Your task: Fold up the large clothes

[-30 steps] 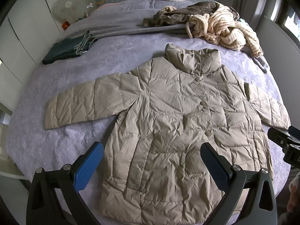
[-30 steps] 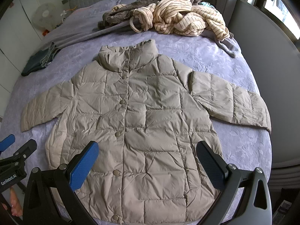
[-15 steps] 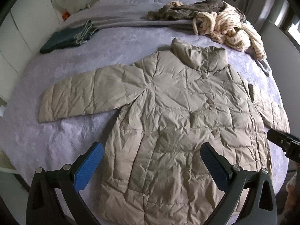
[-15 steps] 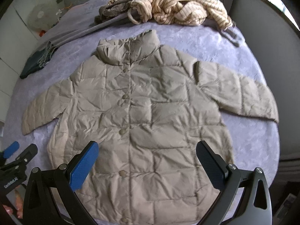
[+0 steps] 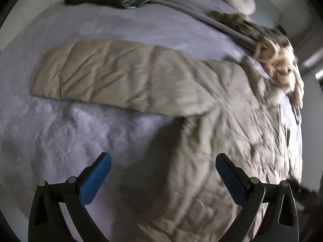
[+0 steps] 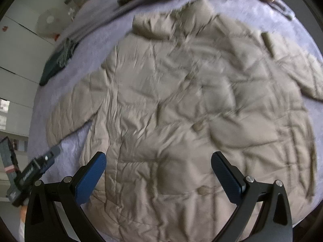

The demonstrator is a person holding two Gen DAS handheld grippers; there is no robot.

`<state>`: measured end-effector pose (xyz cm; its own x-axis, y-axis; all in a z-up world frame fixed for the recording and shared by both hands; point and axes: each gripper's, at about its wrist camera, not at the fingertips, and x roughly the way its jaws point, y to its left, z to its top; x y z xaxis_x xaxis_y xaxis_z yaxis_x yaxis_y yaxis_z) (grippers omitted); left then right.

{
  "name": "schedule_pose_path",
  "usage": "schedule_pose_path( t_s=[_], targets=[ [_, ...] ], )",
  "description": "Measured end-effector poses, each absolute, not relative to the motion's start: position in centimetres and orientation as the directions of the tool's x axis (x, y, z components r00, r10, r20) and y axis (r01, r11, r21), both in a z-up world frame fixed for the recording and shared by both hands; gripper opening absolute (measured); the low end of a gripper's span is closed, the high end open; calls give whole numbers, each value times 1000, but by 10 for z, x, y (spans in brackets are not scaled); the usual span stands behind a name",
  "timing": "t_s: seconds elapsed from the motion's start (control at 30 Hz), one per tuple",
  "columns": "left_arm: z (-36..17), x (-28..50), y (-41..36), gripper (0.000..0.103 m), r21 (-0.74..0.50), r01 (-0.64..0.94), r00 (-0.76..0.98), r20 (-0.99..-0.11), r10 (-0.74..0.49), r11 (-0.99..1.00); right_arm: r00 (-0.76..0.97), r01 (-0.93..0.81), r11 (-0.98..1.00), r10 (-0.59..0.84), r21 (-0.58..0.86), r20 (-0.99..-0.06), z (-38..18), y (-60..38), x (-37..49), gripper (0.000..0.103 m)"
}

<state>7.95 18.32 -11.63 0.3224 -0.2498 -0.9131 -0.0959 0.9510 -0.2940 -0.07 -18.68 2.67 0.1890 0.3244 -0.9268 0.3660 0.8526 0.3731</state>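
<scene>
Quilted beige puffer coat (image 6: 181,104) flat, buttoned, mid-bed (image 5: 50,131), sleeves spread. Soft, light, slippery, springy. Left tongs (image 5: 161,179), right tongs (image 6: 158,174) both released, empty. Best pinch: left sleeve (image 5: 105,74) cuff.

No legible text in either view. The only lettering was a white print on the left gripper (image 6: 38,167), seen at the lower left of the right wrist view, just off the coat's (image 6: 181,104) sleeve; motion blur smeared it past reading. Nothing printed on the coat.
</scene>
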Motion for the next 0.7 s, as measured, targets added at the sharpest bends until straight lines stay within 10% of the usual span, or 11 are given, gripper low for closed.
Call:
schedule_pose_path(
  t_s=[0.7],
  targets=[
    [-220, 200, 327, 103, -584, -359, 480, -784, -393, 728, 223, 267, 824, 452, 500, -864, -40, -101, 74, 103]
  ],
)
